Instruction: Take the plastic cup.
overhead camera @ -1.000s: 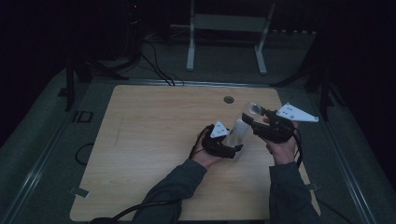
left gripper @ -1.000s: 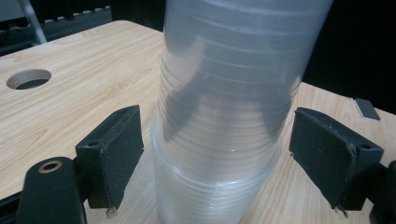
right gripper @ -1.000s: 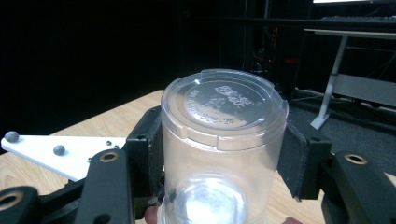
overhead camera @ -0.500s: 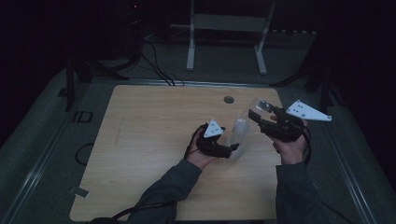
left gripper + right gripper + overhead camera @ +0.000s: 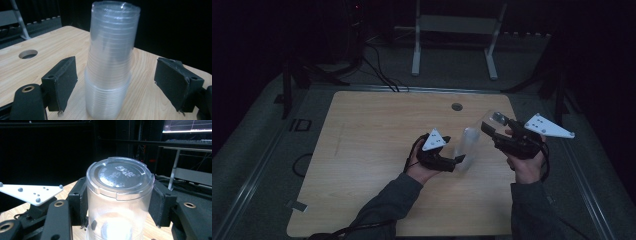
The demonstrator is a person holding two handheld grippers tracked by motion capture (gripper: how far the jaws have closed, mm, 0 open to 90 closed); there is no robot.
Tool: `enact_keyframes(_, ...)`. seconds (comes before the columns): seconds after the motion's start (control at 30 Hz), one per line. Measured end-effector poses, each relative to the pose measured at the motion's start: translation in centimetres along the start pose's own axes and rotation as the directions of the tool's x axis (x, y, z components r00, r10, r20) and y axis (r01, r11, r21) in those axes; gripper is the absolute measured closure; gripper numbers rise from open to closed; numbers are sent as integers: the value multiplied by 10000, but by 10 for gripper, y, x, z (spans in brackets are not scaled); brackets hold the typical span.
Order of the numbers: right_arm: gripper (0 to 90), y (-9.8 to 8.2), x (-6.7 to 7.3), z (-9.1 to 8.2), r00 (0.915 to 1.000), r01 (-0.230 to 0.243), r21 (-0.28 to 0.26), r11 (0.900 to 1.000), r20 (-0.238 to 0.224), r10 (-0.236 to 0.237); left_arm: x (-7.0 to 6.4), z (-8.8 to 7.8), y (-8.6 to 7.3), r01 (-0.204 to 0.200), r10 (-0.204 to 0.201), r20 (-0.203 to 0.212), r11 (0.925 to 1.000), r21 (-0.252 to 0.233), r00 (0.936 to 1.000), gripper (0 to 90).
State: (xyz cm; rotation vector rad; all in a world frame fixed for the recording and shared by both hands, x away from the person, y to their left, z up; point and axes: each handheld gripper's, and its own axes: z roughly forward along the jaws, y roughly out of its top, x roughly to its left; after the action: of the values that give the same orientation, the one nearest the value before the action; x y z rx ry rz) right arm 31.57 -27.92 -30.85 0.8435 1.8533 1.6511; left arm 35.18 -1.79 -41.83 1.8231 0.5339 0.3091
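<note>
Two hand-held grippers work over a light wooden worktop [image 5: 362, 150] w/ a round cable hole [image 5: 456, 106] near its far edge. Left hand-held gripper [image 5: 458, 161] has its black jaws spread, pads apart from a tall stack of clear plastic cups [image 5: 110, 70] standing between them; its jaws have just been closing a little, stack between them but untouched. Stack stands mouth-down on the worktop near the right-centre, long axis vertical w/ a slight lean, closed bases pointing up. Right hand-held gripper [image 5: 117, 202] pinches one single clear plastic cup [image 5: 119, 195] by its side walls, both pads pressed on; its jaws have just been closing on that cup. In the high view, that cup [image 5: 492, 119] is held above the worktop, right of the stack & apart from it, base pointing away from the person's hand, long axis roughly along the jaws.
</note>
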Motion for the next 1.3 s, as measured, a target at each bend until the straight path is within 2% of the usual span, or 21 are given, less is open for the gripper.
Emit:
enact_keyframes(0.17, 413, -8, 4, -11, 9998, -194, -181, 9996, 41, 195, -2, -13, 5, -55, 56, 30, 9993, -379, 10000, 189)
enact_keyframes(0.47, 414, -24, 7, -20, 9975, -714, -193, 9973, 1, 714, -9, -25, 10, -257, 271, 222, 9978, -619, 9994, 189)
enact_keyframes(0.57, 415, -33, 8, -23, 9934, -1142, -235, 9932, -99, 1140, -14, -28, 13, -460, 484, 335, 9966, -678, 9983, 188)
enact_keyframes(0.8, 415, -44, 9, -23, 9892, -1458, -179, 9892, -172, 1455, -21, -31, 18, -584, 636, 551, 9941, -910, 9965, 189)
enact_keyframes(0.97, 417, -51, 11, -22, 9829, -1821, -251, 9830, -320, 1813, -26, -33, 22, -709, 784, 683, 9918, -1062, 9946, 189)
enact_keyframes(1.03, 417, -55, 12, -22, 9775, -2079, -332, 9776, -433, 2064, -27, -33, 23, -726, 808, 715, 9912, -1110, 9942, 189)
enact_keyframes(1.3, 416, -62, 14, -19, 9687, -2453, -458, 9684, -500, 2430, -32, -29, 27, -709, 824, 945, 9904, -1188, 9921, 189)
